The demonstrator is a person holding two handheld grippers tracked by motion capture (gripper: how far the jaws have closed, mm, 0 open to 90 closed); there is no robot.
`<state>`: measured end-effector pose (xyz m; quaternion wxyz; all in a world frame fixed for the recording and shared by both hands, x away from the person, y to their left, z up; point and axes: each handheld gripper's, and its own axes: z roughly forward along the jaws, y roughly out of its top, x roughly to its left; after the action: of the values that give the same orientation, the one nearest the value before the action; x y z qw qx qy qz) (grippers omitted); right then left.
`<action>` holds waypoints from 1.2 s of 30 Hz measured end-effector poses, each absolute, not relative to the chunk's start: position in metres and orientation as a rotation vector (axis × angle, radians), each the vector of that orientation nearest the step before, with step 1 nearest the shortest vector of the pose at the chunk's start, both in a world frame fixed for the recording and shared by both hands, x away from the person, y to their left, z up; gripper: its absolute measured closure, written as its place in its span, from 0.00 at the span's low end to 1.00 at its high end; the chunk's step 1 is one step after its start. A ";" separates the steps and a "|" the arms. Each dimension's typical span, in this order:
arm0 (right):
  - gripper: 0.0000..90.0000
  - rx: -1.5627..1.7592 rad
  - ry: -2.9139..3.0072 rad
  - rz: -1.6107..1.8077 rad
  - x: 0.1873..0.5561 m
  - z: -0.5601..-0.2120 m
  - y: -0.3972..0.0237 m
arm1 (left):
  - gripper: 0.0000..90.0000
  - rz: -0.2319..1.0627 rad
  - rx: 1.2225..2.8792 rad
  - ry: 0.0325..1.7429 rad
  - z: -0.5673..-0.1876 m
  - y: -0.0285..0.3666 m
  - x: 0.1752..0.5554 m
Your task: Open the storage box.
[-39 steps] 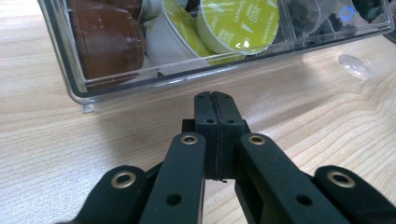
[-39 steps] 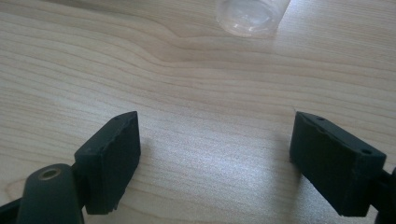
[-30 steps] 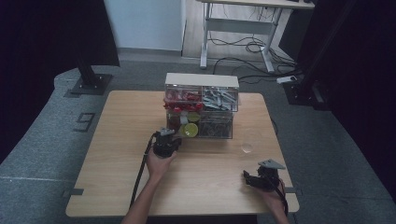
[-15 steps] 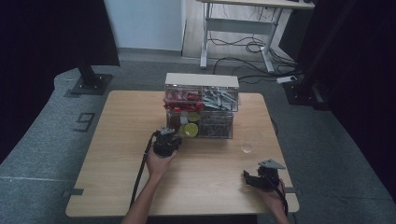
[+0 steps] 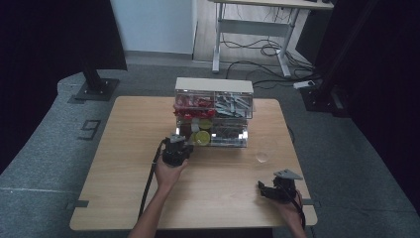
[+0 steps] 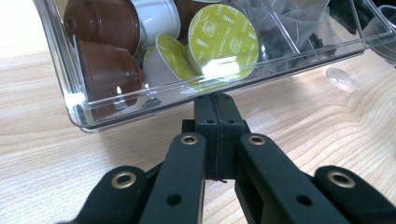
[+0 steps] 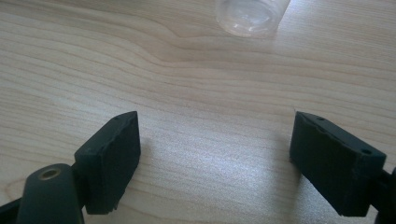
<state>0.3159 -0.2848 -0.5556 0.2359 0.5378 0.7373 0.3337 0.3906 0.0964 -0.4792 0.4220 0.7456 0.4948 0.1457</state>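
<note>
Just before the closed left tongs, the drawer

My jaws are showing black, with small brass-coloured rivets on the left gripper. The counter is showing a pale wood grain with wavy lines. In the clear plastic drawer, brown capsules, white capsules and capsules with yellow-green lids carrying white print are lying. The small cup is looking transparent.
</note>
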 end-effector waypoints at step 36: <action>0.19 1.477 2.021 0.915 0.316 -0.556 -0.285 | 1.00 0.398 1.845 1.222 -0.453 0.099 0.399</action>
<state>0.3159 -0.2847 -0.5556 0.2360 0.5384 0.7369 0.3338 0.3986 0.0992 -0.4531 0.4319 0.7400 0.4902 0.1597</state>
